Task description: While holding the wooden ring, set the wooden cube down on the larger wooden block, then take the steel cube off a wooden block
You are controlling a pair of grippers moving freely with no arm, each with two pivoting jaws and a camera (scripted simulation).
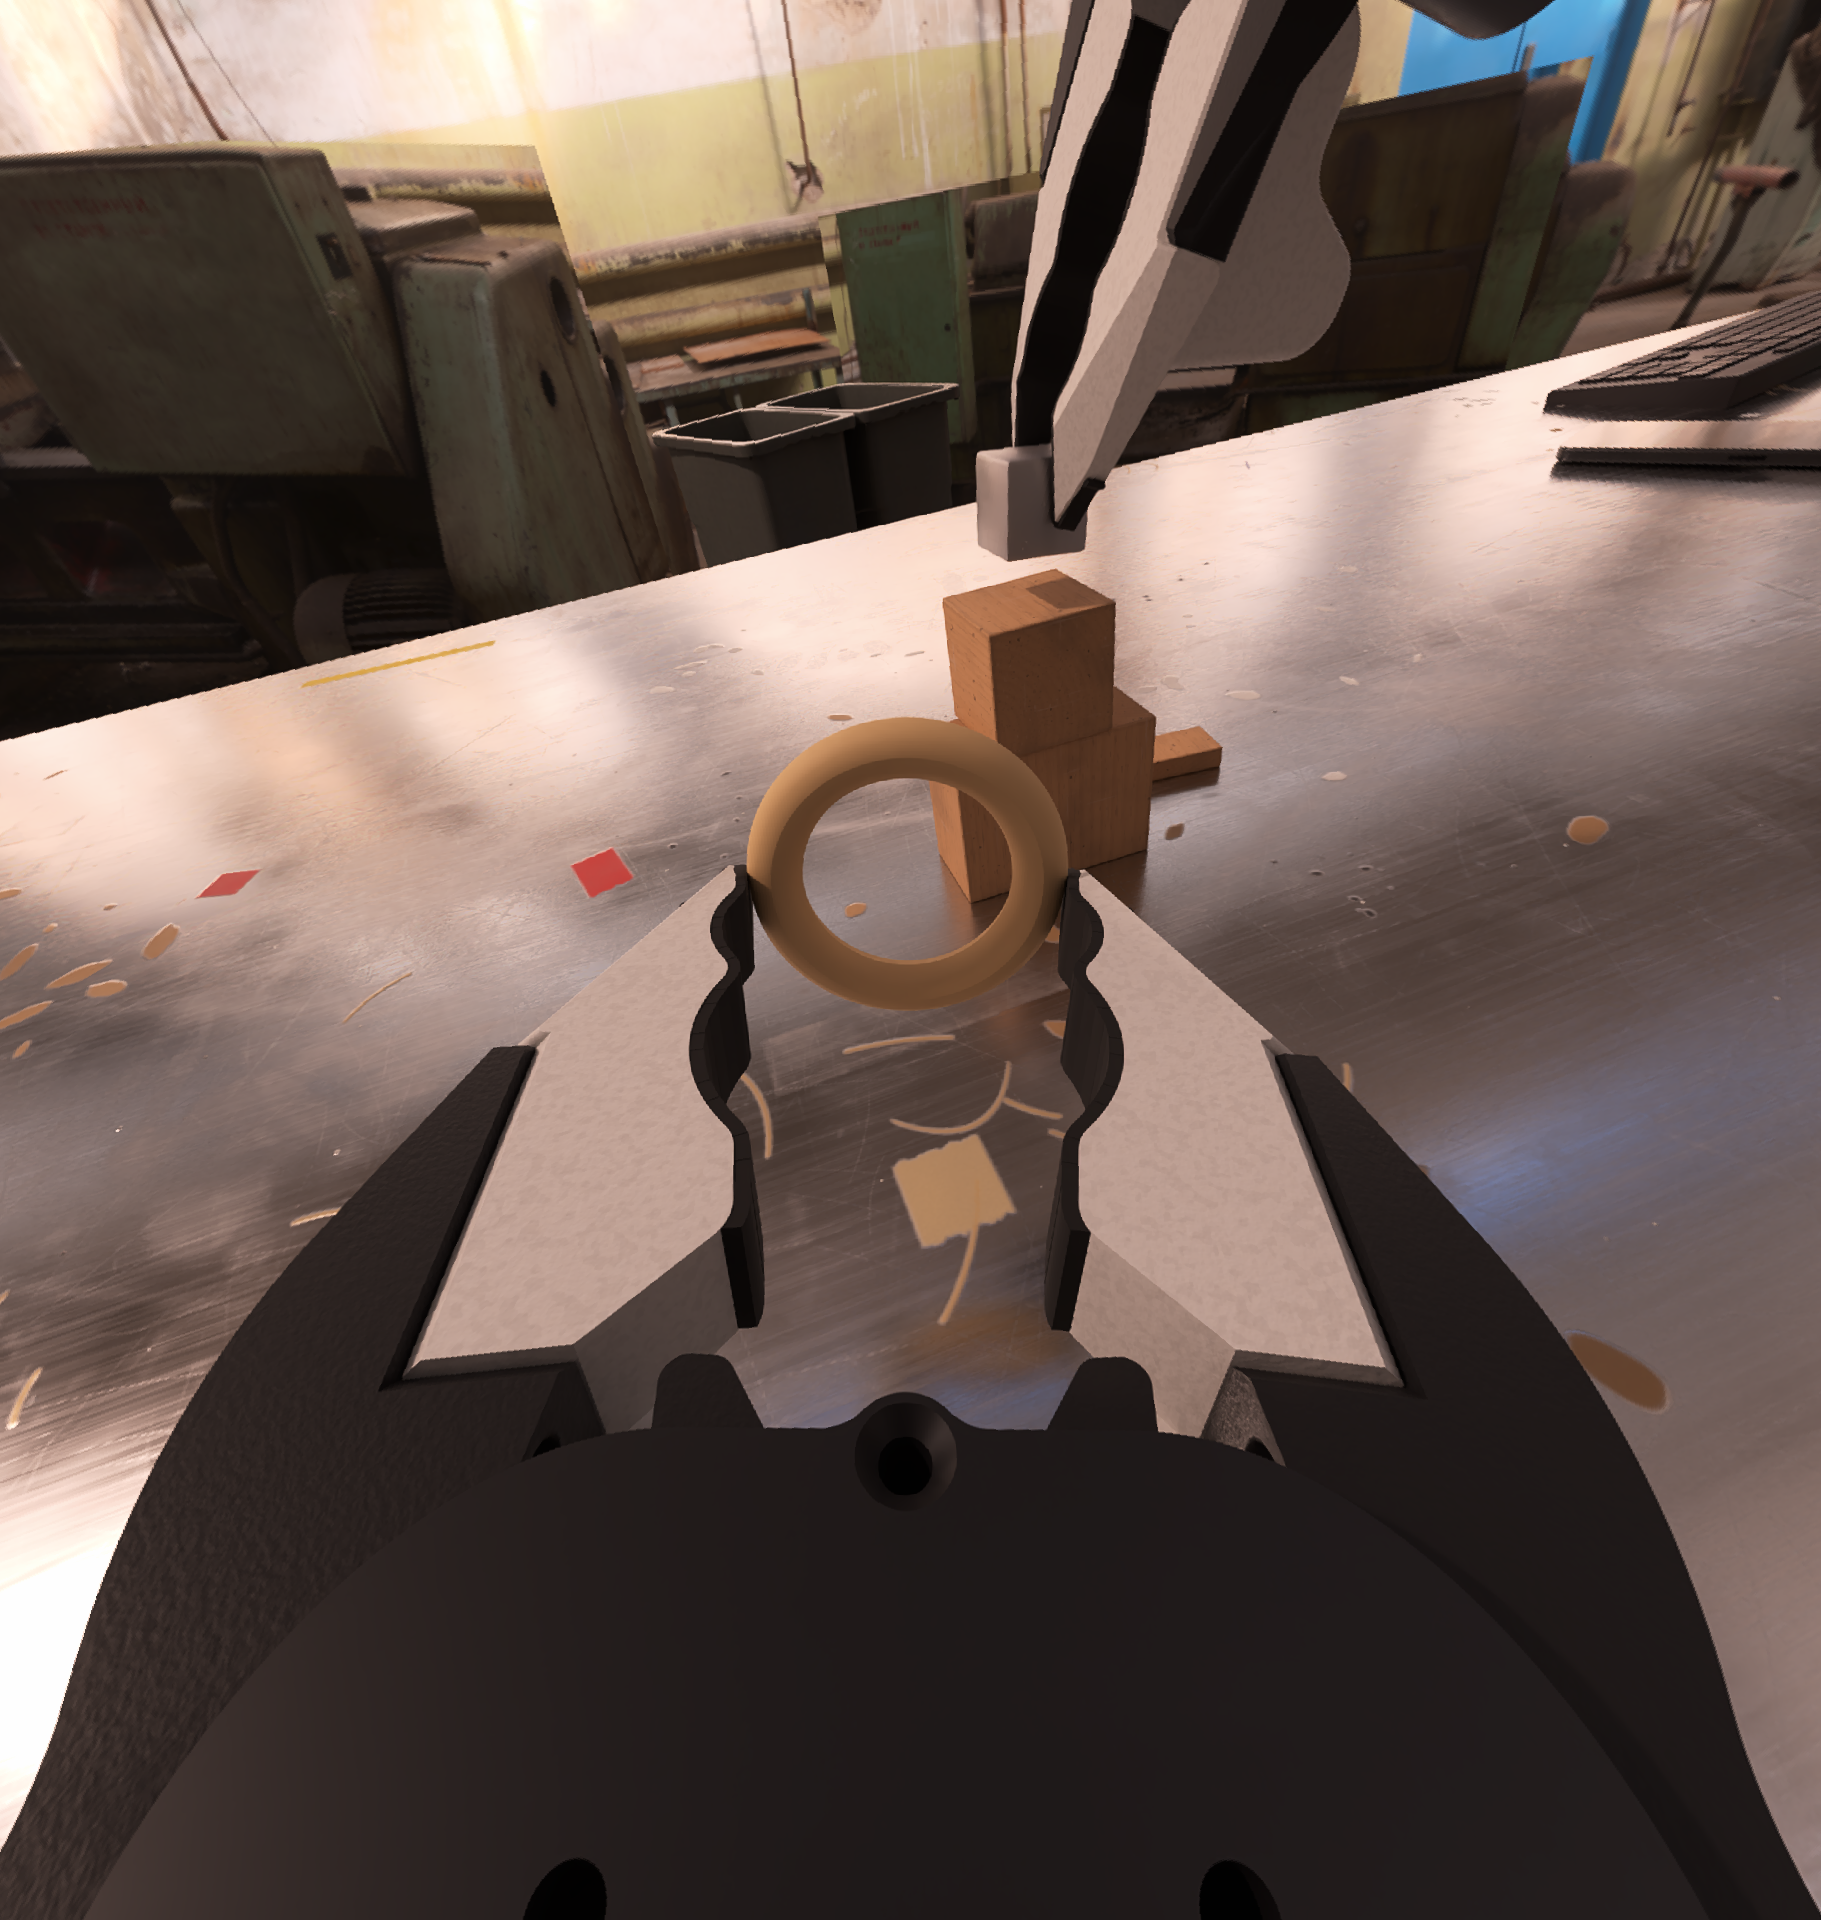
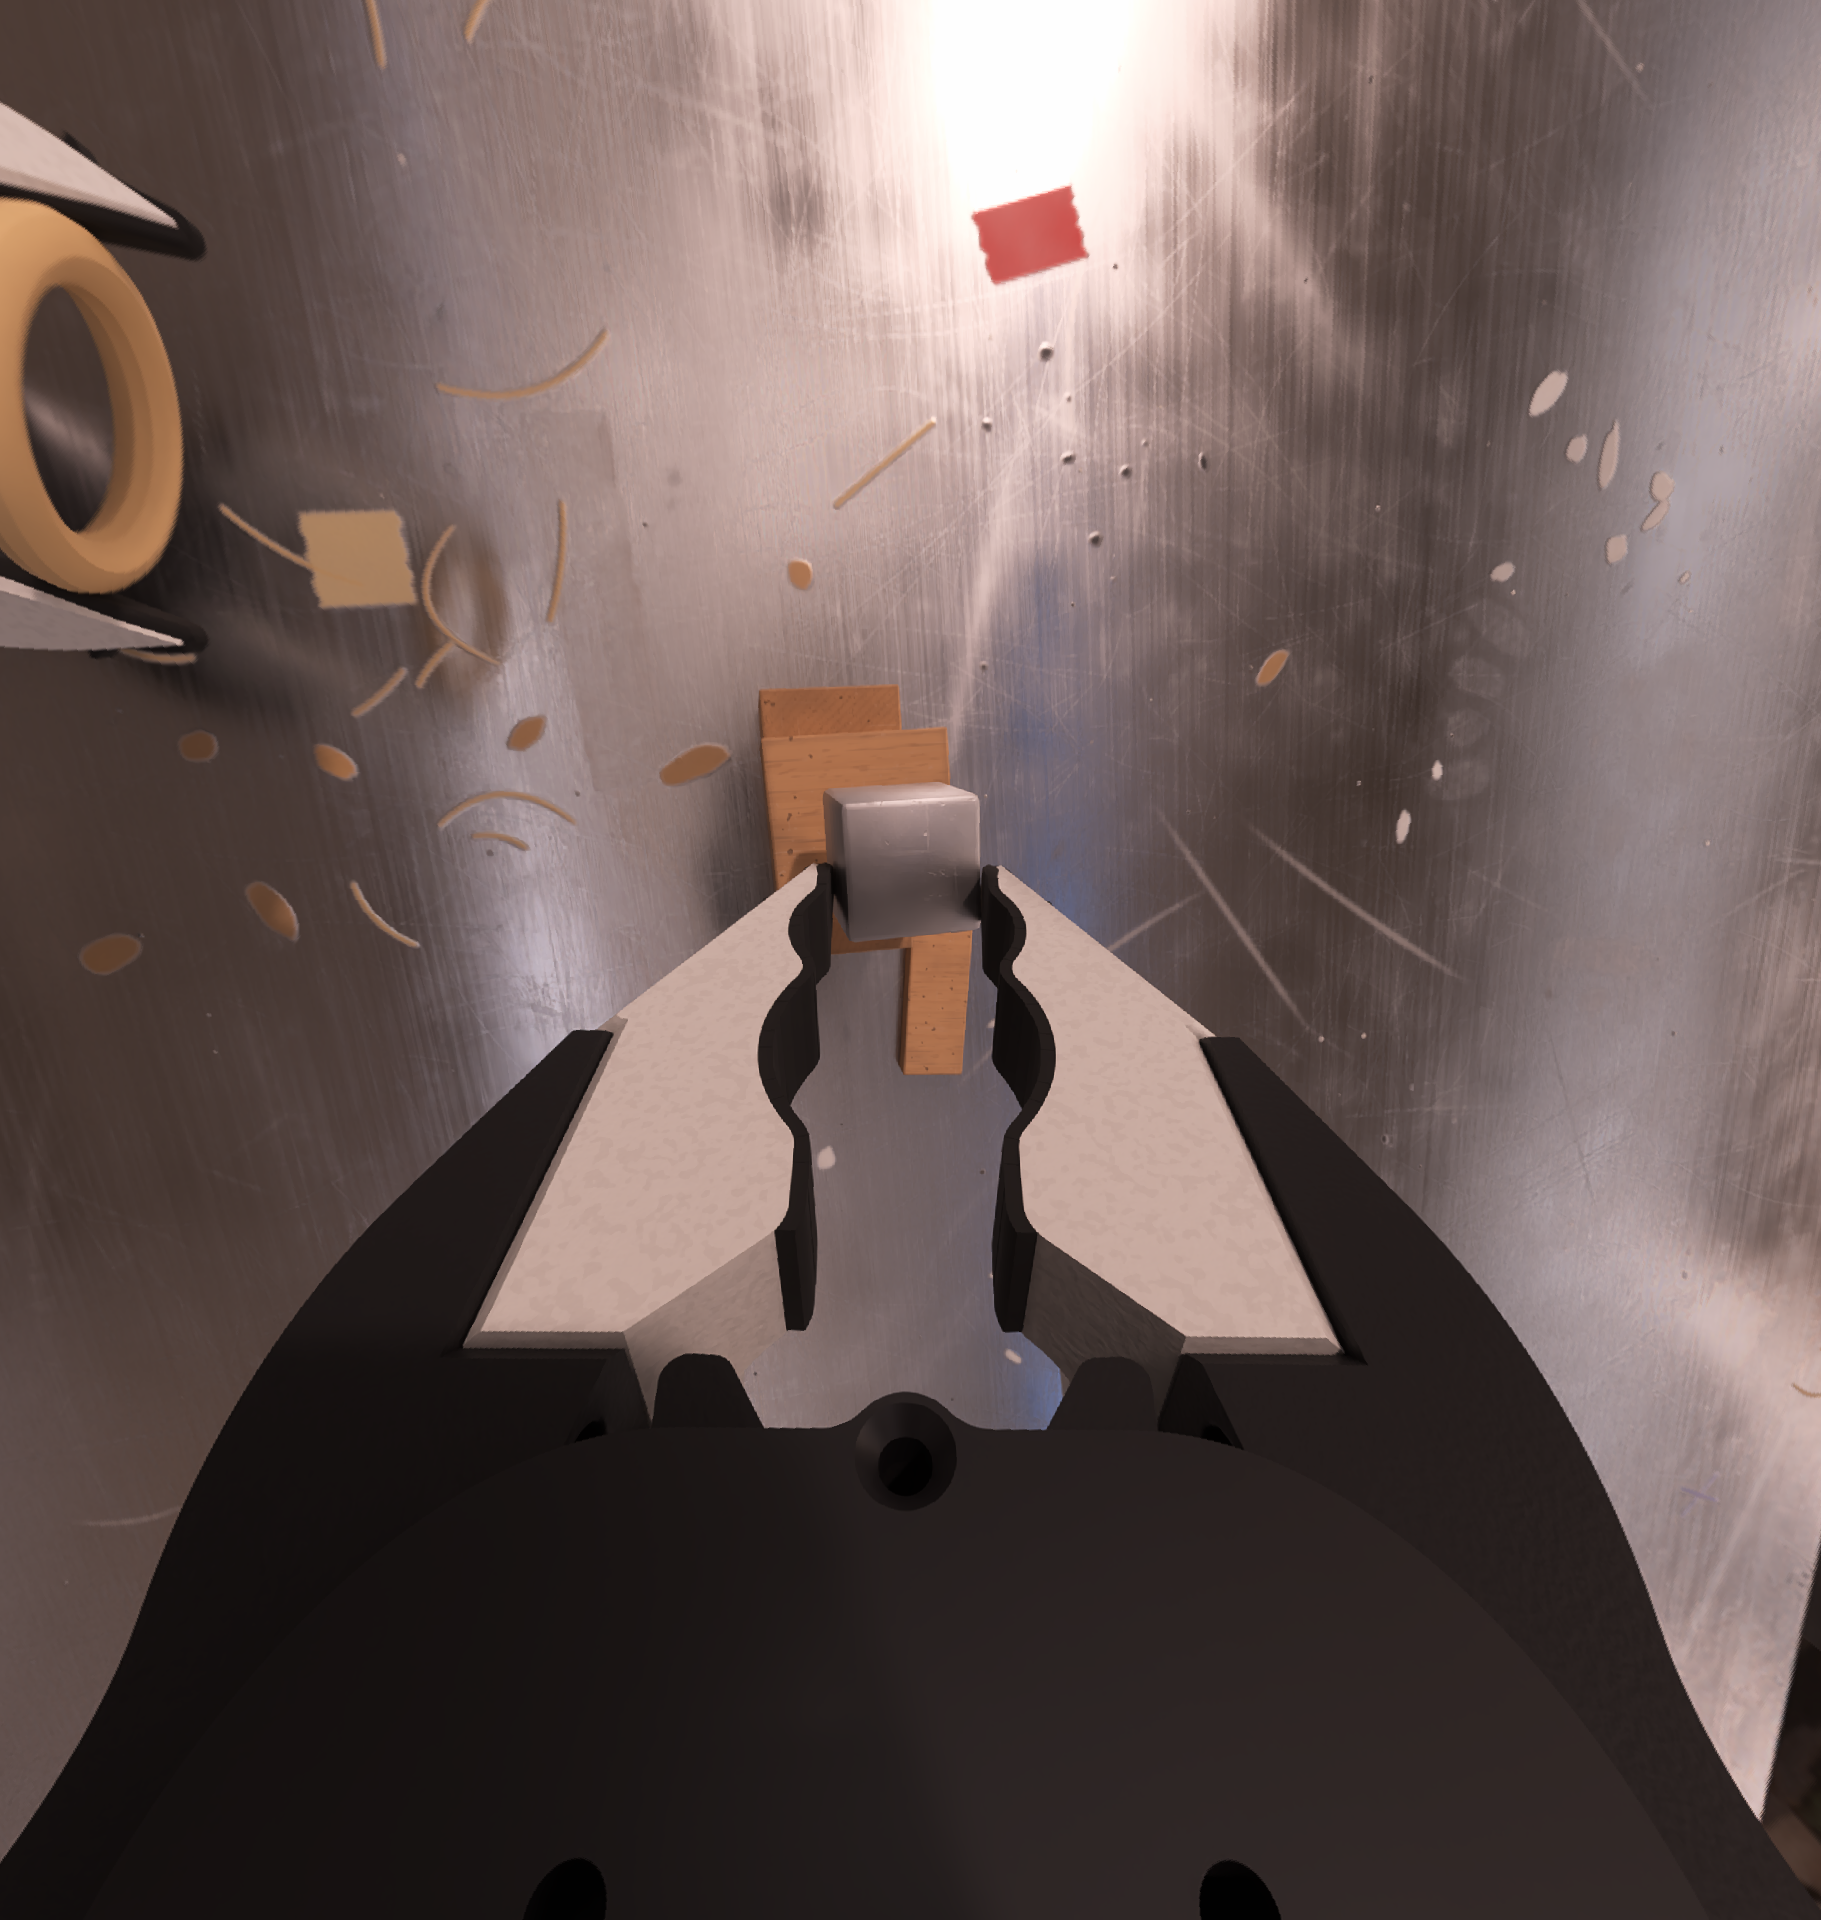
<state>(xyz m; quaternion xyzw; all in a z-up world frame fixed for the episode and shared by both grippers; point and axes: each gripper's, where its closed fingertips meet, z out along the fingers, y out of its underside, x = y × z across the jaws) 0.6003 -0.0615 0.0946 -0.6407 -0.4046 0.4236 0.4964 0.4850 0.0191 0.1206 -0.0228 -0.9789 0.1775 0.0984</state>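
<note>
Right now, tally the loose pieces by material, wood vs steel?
Wood: 4 (wooden ring, wooden cube, larger wooden block, flat wooden block)
Steel: 1 (steel cube)
Total: 5

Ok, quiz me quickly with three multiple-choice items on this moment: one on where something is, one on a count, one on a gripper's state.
1. Where is the steel cube?
A. lying on the table
B. in the air above the wooden stack
C. inside the wooden ring

2. How many red tape patches lie on the table in the left wrist view?
A. two
B. none
C. four

3. What is the left gripper doing?
A. open over the keyboard
B. shut on nothing
C. shut on the wooden ring

Answers:
1. B: the right gripper holds it clear of the wooden cube.
2. A: two show left of the ring.
3. C: both fingertips press the ring's sides.
</note>
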